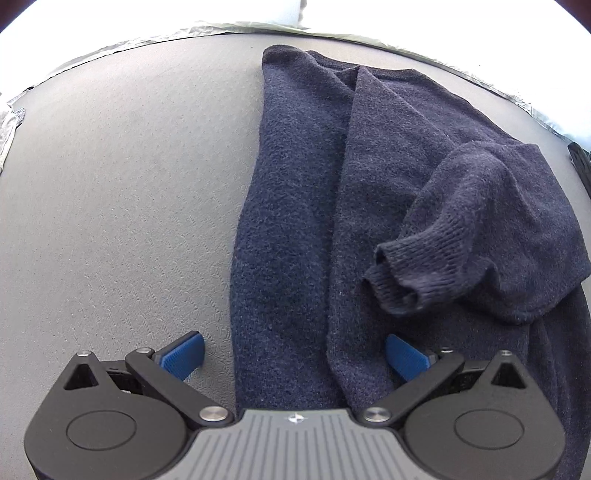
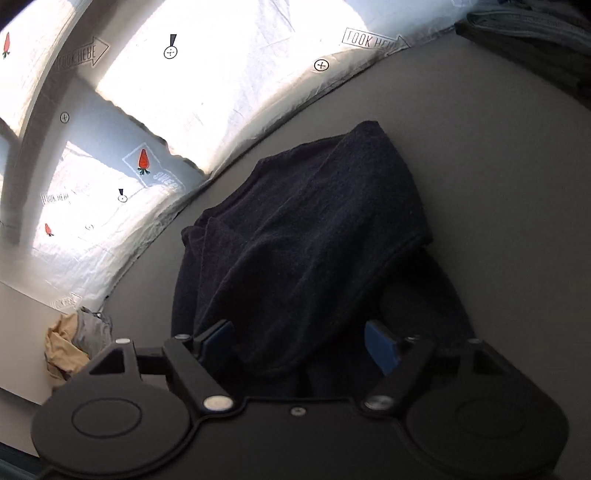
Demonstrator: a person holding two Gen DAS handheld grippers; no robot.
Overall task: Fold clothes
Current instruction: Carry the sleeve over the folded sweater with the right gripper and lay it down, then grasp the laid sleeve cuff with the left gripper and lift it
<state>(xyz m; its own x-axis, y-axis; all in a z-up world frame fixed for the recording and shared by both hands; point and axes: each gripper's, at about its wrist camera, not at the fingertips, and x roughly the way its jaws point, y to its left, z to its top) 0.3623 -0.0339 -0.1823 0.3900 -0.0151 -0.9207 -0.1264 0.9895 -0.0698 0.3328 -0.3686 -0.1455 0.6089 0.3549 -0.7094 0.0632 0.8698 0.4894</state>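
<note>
In the left wrist view the grey counter fills the nine o'clock side, bare and finely textured, with a crinkled pale sheet along its far edge. The left tongs sit at six o'clock, spread wide and released, gripping nothing: one blue pad rests over bare counter, the other over knit. Between them runs the near edge of the navy sweater, which stretches from six toward twelve o'clock, folded lengthwise. At three o'clock a sleeve is doubled back across the body, its ribbed cuff open and facing the centre.

In the right wrist view a white printed sheet with red carrots and arrow marks covers nine to twelve o'clock. At eight o'clock a tan and grey crumpled cloth lies off the counter's edge. The sweater is at centre, dark in shadow. The right tongs at six o'clock stand parted and released, fabric lying between the pads without being pinched. A dark garment pile sits at one o'clock.
</note>
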